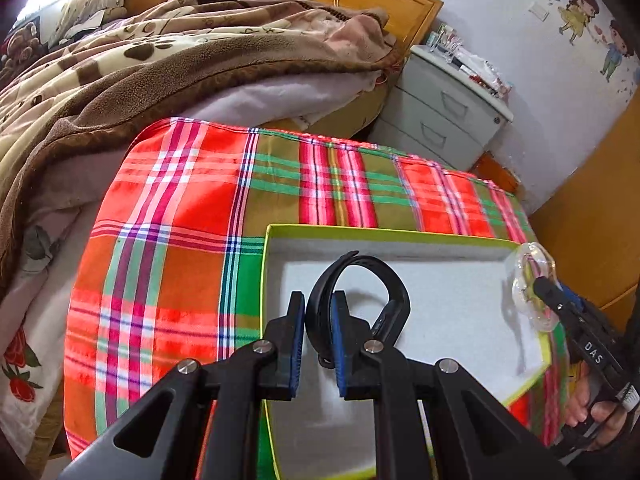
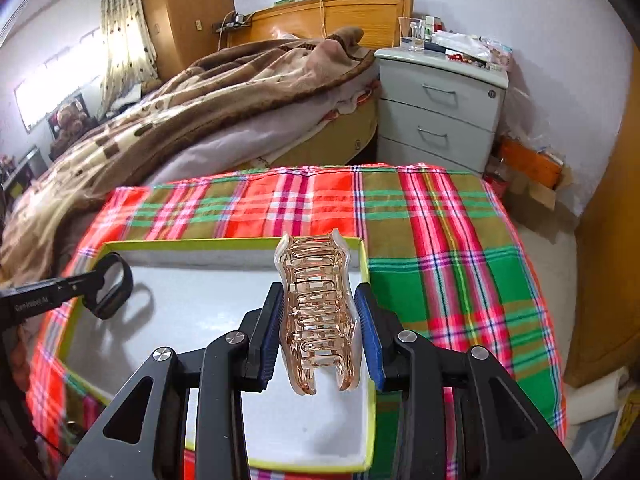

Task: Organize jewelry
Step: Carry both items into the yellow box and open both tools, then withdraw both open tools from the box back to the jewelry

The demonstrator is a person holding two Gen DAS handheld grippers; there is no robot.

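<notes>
Left gripper (image 1: pixel 318 340) pinching black wristband (image 1: pixel 360 300) over green-rimmed box (image 1: pixel 267 280), frame centre. Right gripper (image 2: pixel 320 332) clamping translucent hair claw (image 2: pixel 316 312) above box's right rim. Plaid cloth (image 2: pixel 440 240) lying beneath; bed blanket (image 1: pixel 120 72) upper left, grey nightstand (image 2: pixel 440 108) upper right.

Bedroom; wooden bed (image 2: pixel 280 92) with headboard (image 2: pixel 332 12) and rumpled brown blanket (image 1: pixel 132 68); grey drawer cabinet (image 2: pixel 440 108) beside it, top cluttered; pale walls (image 2: pixel 540 8) bearing cartoon stickers (image 1: pixel 580 12); curtained window (image 2: pixel 124 36) admitting daylight.
</notes>
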